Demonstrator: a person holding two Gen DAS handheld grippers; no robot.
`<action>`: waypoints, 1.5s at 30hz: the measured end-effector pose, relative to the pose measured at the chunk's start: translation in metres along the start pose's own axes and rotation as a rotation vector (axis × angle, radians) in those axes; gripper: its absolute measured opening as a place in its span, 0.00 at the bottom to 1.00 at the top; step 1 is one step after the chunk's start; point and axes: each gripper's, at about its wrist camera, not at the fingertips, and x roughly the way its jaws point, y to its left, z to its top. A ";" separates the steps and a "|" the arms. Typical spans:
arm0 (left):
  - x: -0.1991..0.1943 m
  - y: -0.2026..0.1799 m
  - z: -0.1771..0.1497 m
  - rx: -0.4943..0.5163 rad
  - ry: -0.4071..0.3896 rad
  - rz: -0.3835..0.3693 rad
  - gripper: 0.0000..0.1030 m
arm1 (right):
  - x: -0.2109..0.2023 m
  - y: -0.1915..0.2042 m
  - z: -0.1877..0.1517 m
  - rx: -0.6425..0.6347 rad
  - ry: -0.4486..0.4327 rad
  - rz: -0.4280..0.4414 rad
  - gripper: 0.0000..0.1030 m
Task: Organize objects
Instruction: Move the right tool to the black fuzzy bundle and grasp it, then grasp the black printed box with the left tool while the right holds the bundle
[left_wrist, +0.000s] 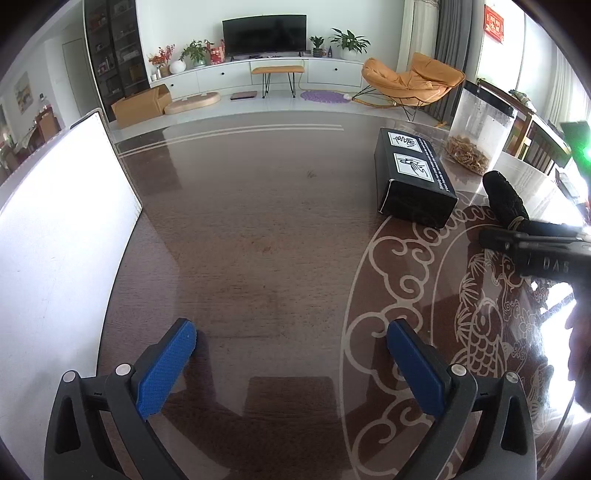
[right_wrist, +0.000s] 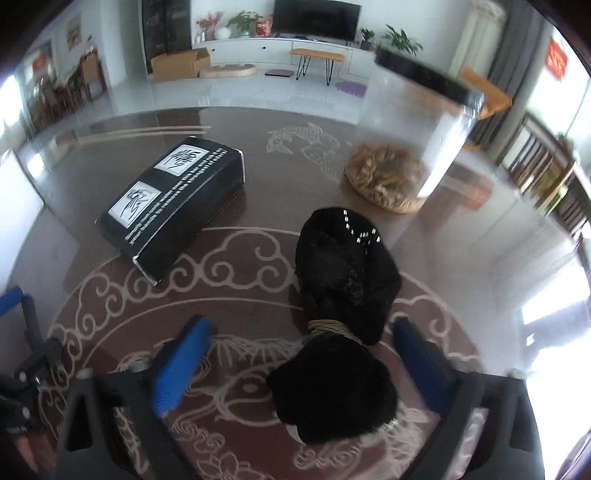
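Right wrist view: one black pouch (right_wrist: 343, 280) between right gripper (right_wrist: 303, 350)'s parted pads, untouched. One black box (right_wrist: 173, 199), one jar (right_wrist: 410, 147) beyond it on glossy brown table (right_wrist: 258, 177); left gripper (left_wrist: 291, 339) spread, empty

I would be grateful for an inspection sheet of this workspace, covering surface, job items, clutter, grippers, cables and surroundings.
Surface: glossy dark wooden table with pale fish and cloud patterns under strong reflections.
Job's things: black box lying flat; black fuzzy bundle tied with tan cord at its waist; clear jar with a black lid and dried pieces at the bottom; white board at the table's left edge.
Clutter: nothing seen.
Grippers: left gripper open over bare table; right gripper open, the bundle between its pads, no pad seen pressing on it.
Cables: nothing seen.
Surroundings: living room with television, orange chair, cardboard box, plants.
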 end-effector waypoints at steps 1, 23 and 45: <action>0.001 -0.001 0.000 0.001 0.000 0.001 1.00 | 0.000 -0.005 -0.003 0.038 -0.010 0.026 0.77; 0.002 -0.001 0.001 0.000 0.000 0.003 1.00 | -0.100 -0.070 -0.191 0.239 -0.075 -0.154 0.95; 0.046 -0.063 0.081 0.114 0.137 -0.342 1.00 | -0.105 -0.070 -0.193 0.222 -0.070 -0.123 0.97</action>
